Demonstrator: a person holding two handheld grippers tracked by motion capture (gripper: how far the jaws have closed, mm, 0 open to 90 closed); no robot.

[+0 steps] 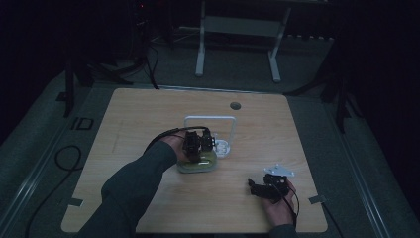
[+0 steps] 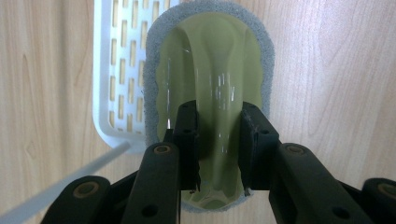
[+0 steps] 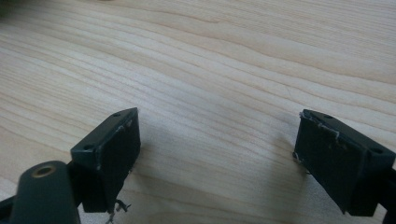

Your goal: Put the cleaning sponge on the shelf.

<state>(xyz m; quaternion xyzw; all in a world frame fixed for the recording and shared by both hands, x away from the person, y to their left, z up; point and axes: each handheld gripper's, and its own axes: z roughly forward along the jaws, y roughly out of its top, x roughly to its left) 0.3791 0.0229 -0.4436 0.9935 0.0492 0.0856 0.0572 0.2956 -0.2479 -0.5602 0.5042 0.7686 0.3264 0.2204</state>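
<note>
My left gripper [image 2: 218, 140] pinches the green scrubber's handle ridge [image 2: 217, 88], white slotted basket [image 2: 109, 70] at its nine o'clock. My right gripper [image 3: 217, 154] hovers wide open over bare wooden table [image 3: 224, 60].

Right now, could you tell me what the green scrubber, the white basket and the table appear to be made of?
Scrubber: glossy translucent green handle, likely plastic given its highlights; its grey rim looks like rough sponge or abrasive pad. The left gripper clamps its handle.
Basket: matte white, slotted, probably moulded plastic.
Table: pale wood grain, smooth; solid wood or laminate, I cannot tell.
</note>
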